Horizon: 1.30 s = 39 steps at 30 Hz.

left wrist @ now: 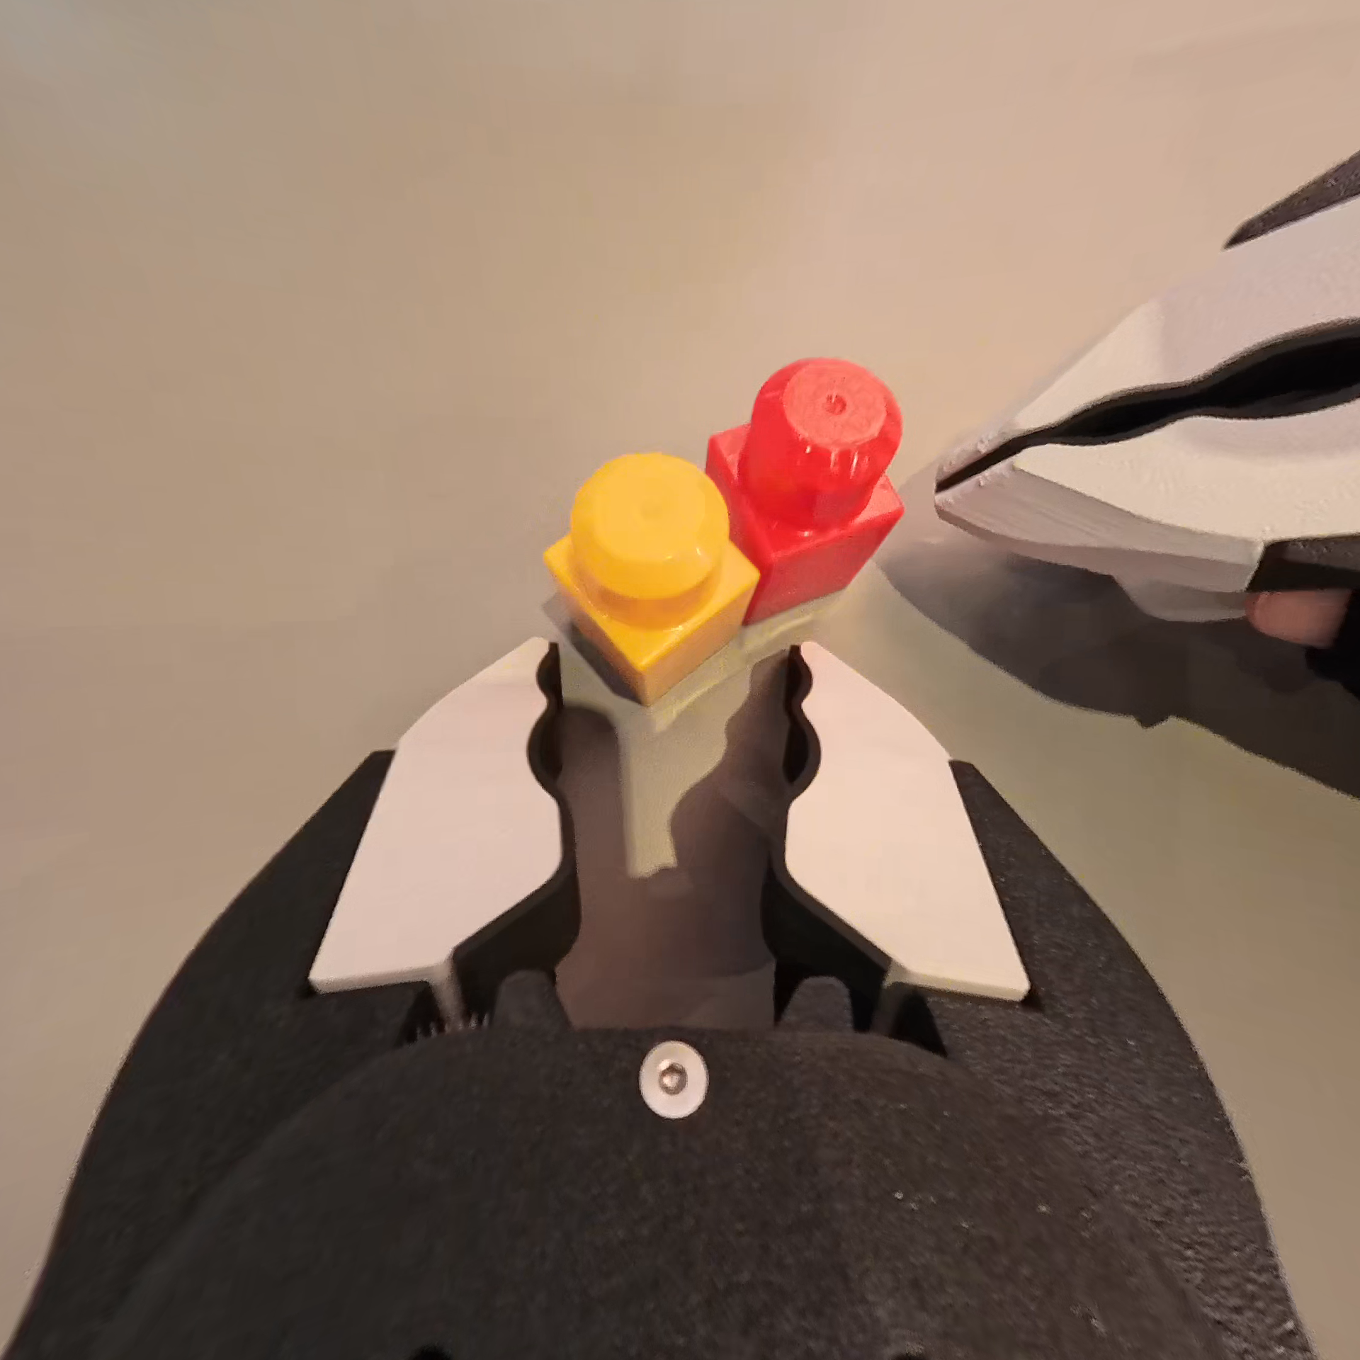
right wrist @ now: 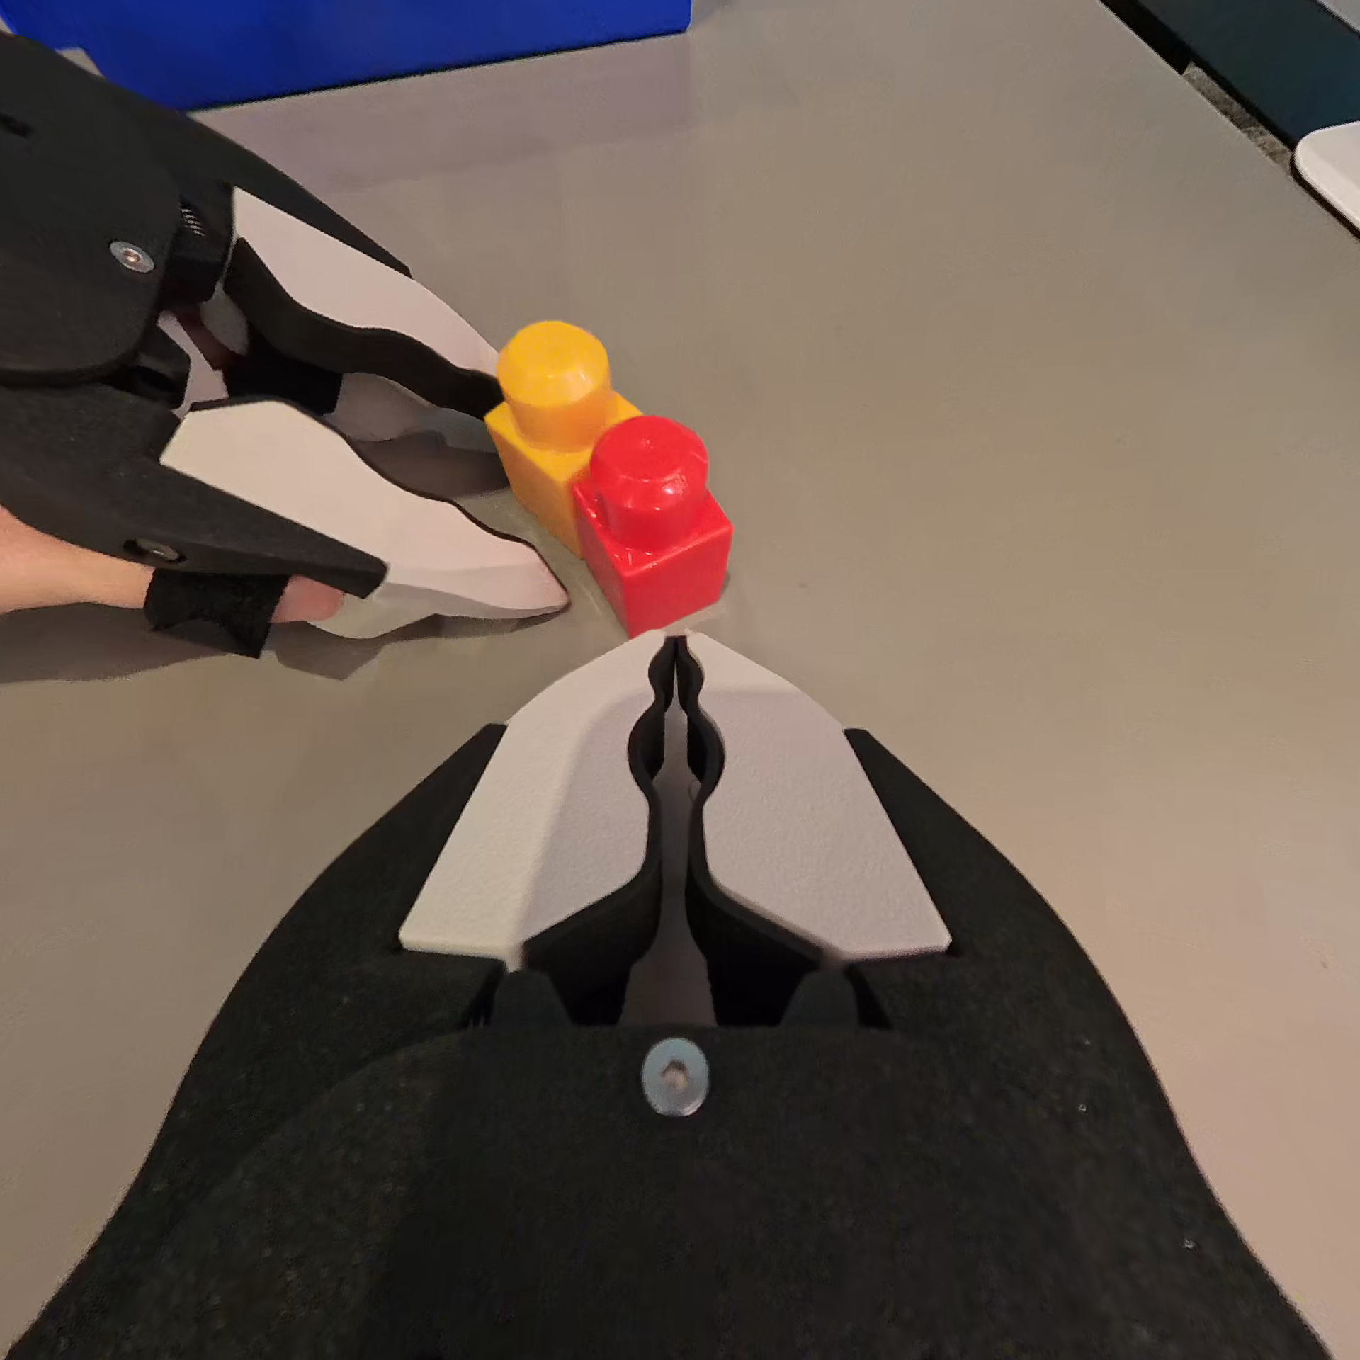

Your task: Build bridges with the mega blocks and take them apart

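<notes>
- Small yellow plastic single-stud block (right wrist: pixel 548 441) upright on the smooth grey counter (right wrist: pixel 957 368), touching a red plastic single-stud block (right wrist: pixel 655 537) of the same shape.
- Blue box wall (right wrist: pixel 368 37) well behind the yellow block; white object (right wrist: pixel 1332 169) far off at the counter's edge.
- Left gripper (left wrist: pixel 673 651) wide open, empty, fingertips flanking the yellow block's near side.
- Right gripper (right wrist: pixel 677 640) closed to a sliver, empty, tips just beside the red block.

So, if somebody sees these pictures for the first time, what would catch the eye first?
Probably the two bright blocks standing side by side on the plain grey table: a yellow block and a red block. Next come the grippers closing in on them: the left gripper is open right at the yellow block, and the right gripper is shut, its tips just short of the red block.
</notes>
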Tool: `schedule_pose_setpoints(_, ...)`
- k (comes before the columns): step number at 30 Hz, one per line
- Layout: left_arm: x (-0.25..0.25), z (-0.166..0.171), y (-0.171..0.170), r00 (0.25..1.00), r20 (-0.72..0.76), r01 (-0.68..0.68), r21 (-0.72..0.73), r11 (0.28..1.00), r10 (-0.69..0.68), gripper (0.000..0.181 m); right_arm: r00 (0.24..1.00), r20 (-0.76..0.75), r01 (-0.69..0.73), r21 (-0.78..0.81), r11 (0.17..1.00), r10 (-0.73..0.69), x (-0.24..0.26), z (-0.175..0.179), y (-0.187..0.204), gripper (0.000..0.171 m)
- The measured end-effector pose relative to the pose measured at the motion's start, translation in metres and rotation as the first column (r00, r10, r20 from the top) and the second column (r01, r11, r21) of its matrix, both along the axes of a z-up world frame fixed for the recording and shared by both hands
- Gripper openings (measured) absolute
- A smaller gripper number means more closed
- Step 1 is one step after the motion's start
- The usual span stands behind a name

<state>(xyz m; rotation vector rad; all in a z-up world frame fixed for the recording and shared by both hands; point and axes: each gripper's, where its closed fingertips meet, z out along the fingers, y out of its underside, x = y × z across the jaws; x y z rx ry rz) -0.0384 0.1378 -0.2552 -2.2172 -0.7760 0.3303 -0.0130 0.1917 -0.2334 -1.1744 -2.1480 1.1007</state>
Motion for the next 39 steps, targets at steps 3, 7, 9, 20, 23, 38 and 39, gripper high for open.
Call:
schedule_pose_setpoints(3,0.002,0.000,-0.001,0.998,0.000,0.064,-0.003,0.998,-0.064,0.061,1.000,0.002,0.015,0.016,1.000,-0.015,-0.005,-0.001,0.003,0.000)
schedule_pose_setpoints(7,0.004,0.000,-0.001,0.992,0.001,0.128,-0.006,0.992,-0.128,0.063,1.000,0.012,0.002,-0.026,1.000,-0.002,-0.012,-0.001,0.000,0.001)
schedule_pose_setpoints(9,0.003,0.000,-0.001,0.987,0.002,0.160,-0.006,0.987,-0.160,0.063,1.000,0.023,0.006,-0.024,1.000,-0.005,-0.017,-0.003,0.002,0.001)
schedule_pose_setpoints(20,0.002,-0.001,0.007,0.952,0.006,0.305,-0.010,0.952,-0.305,0.070,0.997,0.071,-0.021,0.046,0.999,0.017,-0.027,-0.017,-0.007,0.000)
schedule_pose_setpoints(23,0.001,-0.001,0.007,0.938,0.007,0.346,-0.010,0.938,-0.346,0.071,0.997,0.070,-0.019,0.064,0.998,0.014,-0.027,-0.018,-0.008,0.000)
schedule_pose_setpoints(38,-0.001,0.000,-0.009,0.890,0.052,0.452,0.022,0.892,-0.452,0.104,0.994,0.106,-0.027,0.034,0.999,0.023,-0.010,-0.019,-0.050,0.000)
schedule_pose_setpoints(39,-0.004,-0.002,-0.011,0.903,0.042,0.427,0.005,0.904,-0.427,0.111,0.994,0.108,-0.033,0.027,0.999,0.030,-0.009,-0.019,-0.052,0.000)
